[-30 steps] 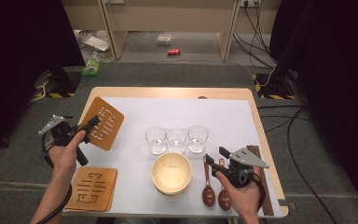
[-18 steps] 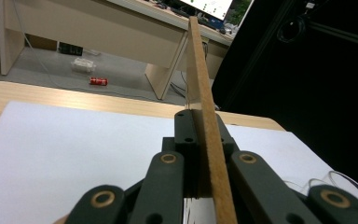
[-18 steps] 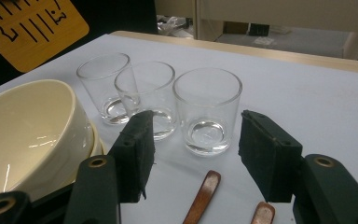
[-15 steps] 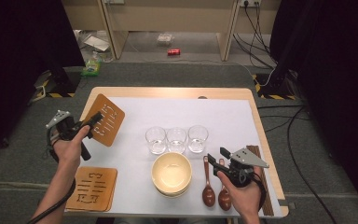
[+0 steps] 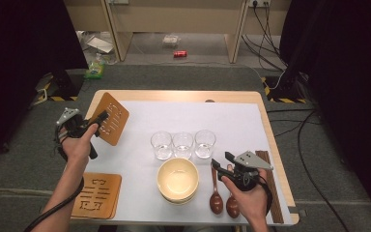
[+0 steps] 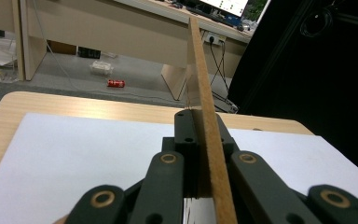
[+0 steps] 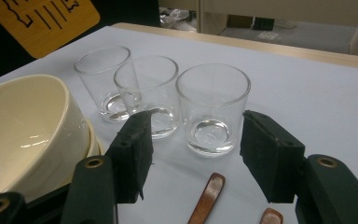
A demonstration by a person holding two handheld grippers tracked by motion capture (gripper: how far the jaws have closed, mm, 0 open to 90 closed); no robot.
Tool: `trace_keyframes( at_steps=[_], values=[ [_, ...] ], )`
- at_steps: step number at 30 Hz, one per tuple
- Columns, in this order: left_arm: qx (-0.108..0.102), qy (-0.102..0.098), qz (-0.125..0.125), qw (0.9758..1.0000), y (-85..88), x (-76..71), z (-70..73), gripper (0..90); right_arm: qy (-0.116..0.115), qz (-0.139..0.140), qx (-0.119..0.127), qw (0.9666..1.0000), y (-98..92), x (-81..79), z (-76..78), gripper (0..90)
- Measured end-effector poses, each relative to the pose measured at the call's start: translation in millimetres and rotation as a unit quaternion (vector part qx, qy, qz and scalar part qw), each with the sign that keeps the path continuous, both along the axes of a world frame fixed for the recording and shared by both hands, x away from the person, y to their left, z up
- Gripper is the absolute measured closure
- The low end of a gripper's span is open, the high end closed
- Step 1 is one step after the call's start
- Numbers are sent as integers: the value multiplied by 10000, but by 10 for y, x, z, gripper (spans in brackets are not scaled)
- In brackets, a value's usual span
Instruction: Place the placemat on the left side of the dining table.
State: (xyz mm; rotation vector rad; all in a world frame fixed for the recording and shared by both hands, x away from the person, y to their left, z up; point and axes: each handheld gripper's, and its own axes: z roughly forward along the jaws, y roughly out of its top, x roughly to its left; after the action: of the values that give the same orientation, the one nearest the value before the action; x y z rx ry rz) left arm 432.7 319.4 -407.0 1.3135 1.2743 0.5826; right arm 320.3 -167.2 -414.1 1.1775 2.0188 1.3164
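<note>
My left gripper (image 5: 100, 117) is shut on a brown wooden coaster (image 5: 112, 118) with cut-out slots, held tilted above the table's left edge. In the left gripper view the coaster (image 6: 204, 102) stands edge-on between the closed jaws (image 6: 199, 128). A second coaster (image 5: 96, 195) lies flat at the near left corner. My right gripper (image 5: 218, 165) is open near the front right, over the handles of two dark wooden spoons (image 5: 216, 200). In the right gripper view its jaws (image 7: 196, 144) frame the rightmost glass (image 7: 213, 107) without touching it.
Three clear glasses (image 5: 183, 145) stand in a row mid-table. Just in front of them sits a stack of cream bowls (image 5: 177, 180). Dark chopsticks (image 5: 270, 193) lie along the right edge. White paper (image 5: 232, 116) covers the wooden table; its far half is bare.
My left gripper has carried the coaster a little farther away and to the right. The right gripper has stayed put.
</note>
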Motion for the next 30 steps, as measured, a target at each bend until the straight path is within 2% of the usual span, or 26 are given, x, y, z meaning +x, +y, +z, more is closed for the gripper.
trace_keyframes(
  at_steps=[14, 30],
  values=[
    [74, 192, -15, 9998, -133, 203, -104, 860, 69, 37, -97, 9999, -37, -10, -20, 437],
    [-17, 391, -77, 9992, -303, 366, -199, 860, 112, 20, -89, 9999, -50, -27, -26, 437]
  ],
)
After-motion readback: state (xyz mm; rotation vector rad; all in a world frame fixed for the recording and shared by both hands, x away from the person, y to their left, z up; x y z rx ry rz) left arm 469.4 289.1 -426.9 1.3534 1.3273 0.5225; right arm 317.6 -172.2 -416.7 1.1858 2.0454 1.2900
